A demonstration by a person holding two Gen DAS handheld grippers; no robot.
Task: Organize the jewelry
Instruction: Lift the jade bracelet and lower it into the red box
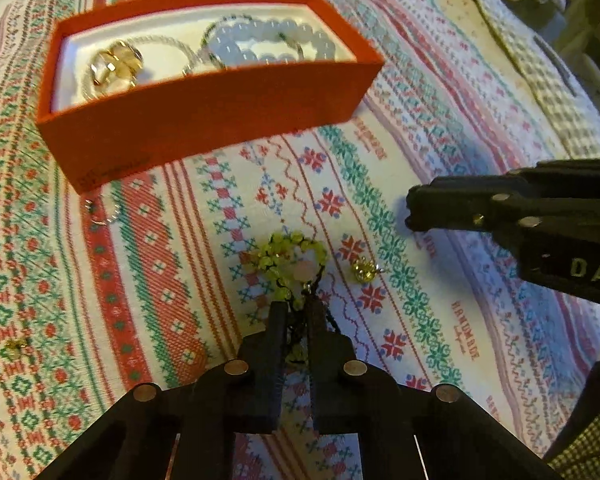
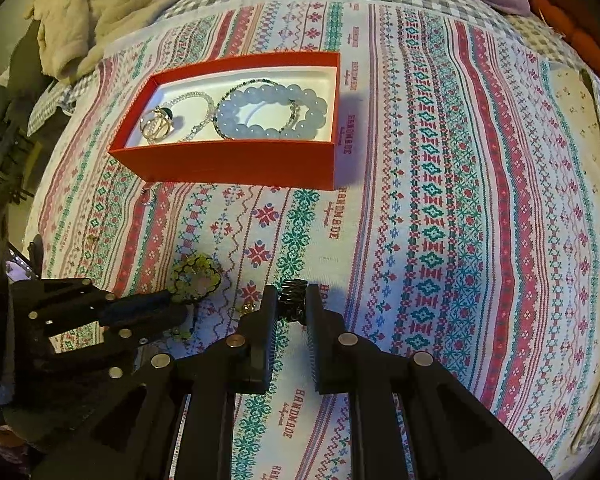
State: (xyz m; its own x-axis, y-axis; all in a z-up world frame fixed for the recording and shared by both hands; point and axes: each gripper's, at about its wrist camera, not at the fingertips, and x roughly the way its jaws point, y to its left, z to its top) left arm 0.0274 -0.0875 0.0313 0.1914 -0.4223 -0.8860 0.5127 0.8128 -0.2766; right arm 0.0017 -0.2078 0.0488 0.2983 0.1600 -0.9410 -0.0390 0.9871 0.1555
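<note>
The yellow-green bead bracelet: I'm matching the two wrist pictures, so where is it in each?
Left wrist view: yellow-green bead bracelet low centre, its near end between the left gripper fingers.
Right wrist view: lower left, at the left gripper's tip.
Shared landmark: orange box.

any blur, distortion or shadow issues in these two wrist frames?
Left wrist: red box and its contents smeared by blur, cloth pattern bowed by fisheye. Right wrist: sharper, box crisp, a shadow beside it, corners dark, same barrel distortion.
</note>
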